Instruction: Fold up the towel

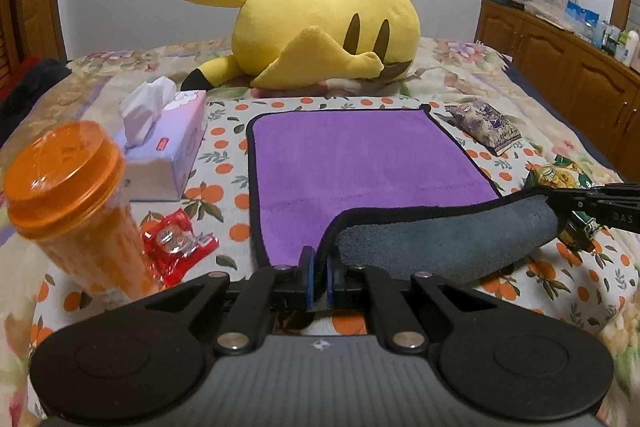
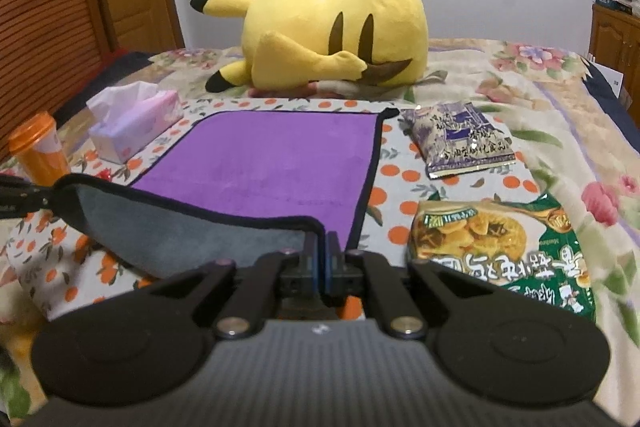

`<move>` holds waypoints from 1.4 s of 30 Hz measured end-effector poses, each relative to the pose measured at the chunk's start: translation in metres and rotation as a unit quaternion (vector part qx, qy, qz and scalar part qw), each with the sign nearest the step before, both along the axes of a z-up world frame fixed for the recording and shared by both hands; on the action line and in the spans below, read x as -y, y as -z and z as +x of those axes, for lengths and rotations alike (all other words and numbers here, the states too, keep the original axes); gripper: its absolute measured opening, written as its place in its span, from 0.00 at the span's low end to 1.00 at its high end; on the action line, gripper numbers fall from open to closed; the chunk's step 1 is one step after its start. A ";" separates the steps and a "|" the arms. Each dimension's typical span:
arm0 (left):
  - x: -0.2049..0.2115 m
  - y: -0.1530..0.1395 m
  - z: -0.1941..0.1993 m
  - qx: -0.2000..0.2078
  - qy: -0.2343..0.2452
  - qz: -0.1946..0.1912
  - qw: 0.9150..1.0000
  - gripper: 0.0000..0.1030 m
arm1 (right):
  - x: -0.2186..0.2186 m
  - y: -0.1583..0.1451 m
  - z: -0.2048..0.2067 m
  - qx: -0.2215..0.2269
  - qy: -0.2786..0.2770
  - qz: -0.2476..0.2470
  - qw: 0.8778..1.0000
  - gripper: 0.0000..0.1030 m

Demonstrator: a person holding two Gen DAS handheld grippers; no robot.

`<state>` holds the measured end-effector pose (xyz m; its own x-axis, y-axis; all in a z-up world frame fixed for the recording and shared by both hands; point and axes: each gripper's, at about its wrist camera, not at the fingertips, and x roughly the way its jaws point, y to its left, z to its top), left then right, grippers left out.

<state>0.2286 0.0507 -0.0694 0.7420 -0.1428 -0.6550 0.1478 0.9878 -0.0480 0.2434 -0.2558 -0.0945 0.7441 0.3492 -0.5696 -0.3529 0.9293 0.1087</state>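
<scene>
Nearest the cameras, the left gripper [image 1: 319, 273] and right gripper [image 2: 323, 259] each pinch a near corner of the purple, black-edged microfibre towel [image 1: 360, 163] (grey underside showing), best carried level and together toward its far edge near the yellow plush toy [image 1: 320, 31].

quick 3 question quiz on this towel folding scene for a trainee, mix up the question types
1. True or false: both grippers are shut on the towel.
2. Which side of the lifted towel edge faces up: A purple, B grey, C orange?
3. Fill in: the cup beside the tissue box is ____ in colour.

Key
1. True: left gripper and right gripper each pinch a near corner.
2. B
3. orange
</scene>
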 end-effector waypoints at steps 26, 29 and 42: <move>0.004 -0.022 0.034 0.028 0.007 -0.001 1.000 0.08 | -0.010 -0.026 0.024 0.048 -0.011 -0.002 0.999 0.03; 0.004 -0.023 0.041 0.029 0.004 0.001 1.000 0.08 | -0.013 -0.028 0.032 0.049 -0.018 -0.017 0.999 0.03; -0.003 -0.043 0.074 0.042 -0.018 0.002 0.999 0.08 | -0.021 -0.047 0.061 0.064 -0.027 -0.048 0.996 0.03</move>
<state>0.3022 0.0533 -0.0266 0.7990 -0.1128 -0.5906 0.1161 0.9927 -0.0325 0.3047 -0.2352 -0.0480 0.7950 0.3387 -0.5032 -0.4075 0.9127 -0.0296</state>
